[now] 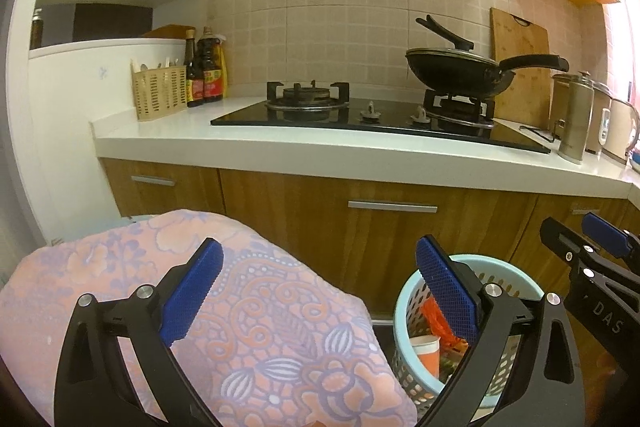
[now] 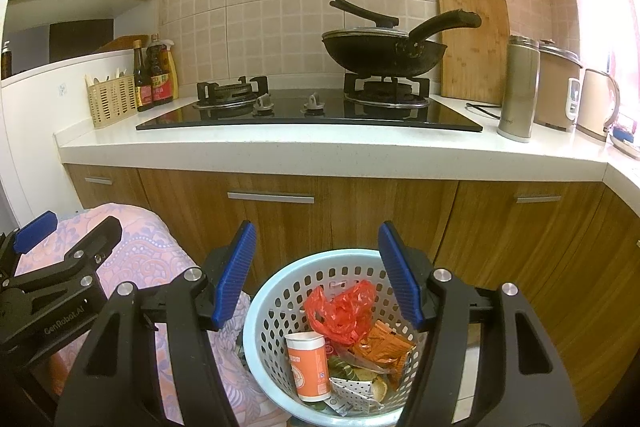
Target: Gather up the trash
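Seemingly near done: red bag (image 2: 342,309), orange canister (image 2: 310,365) and wrappers (image 2: 384,349) already in the pale-blue basket (image 2: 256,311), near right of the floral cloth (image 1: 256,311), left gripper (image 1: 320,291) and right gripper (image 2: 318,273) both agape, empty.

The right gripper's finger (image 2: 400,279) covers part of the light-blue basket's rim (image 2: 280,279), and its bottom edge runs out of view. Labels on the sauce bottles (image 2: 154,75) are too small to read. The patterned cloth (image 1: 260,327) hides whatever lies beneath.
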{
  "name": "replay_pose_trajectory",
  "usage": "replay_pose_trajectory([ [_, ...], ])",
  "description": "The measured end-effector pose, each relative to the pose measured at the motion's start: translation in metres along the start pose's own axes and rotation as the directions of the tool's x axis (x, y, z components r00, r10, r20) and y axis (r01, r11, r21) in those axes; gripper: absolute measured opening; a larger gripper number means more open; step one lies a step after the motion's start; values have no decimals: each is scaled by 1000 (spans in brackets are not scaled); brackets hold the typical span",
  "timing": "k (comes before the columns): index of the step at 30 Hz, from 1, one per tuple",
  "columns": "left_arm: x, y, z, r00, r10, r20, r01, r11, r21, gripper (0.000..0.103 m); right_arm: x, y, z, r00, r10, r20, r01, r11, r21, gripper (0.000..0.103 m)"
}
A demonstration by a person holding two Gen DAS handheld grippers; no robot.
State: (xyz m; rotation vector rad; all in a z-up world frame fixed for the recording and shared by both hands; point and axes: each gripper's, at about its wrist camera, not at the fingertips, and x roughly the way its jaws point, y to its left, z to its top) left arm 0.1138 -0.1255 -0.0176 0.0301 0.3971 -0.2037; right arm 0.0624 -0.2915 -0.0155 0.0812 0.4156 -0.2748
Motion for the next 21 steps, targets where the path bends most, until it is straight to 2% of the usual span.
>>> replay_pose_trajectory([
  [8,-4,0,-1,1000,1,17,-1,1000,2,96,-2,0,1,1000,11,-2,-11,1000,4,60],
  [12,-8,0,0,999,24,45,-25,1000,14,96,-4,1,3,1000,7,7,-7,1000,-1,60],
  [17,-2,0,0,1000,-12,-1,12,1000,-6,96,-4,0,2,1000,8,7,-8,1000,-3,60],
  [21,-3,-1,0,1000,-16,6,16,1000,0,96,-4,-2,2,1000,8,7,-8,1000,-2,60],
])
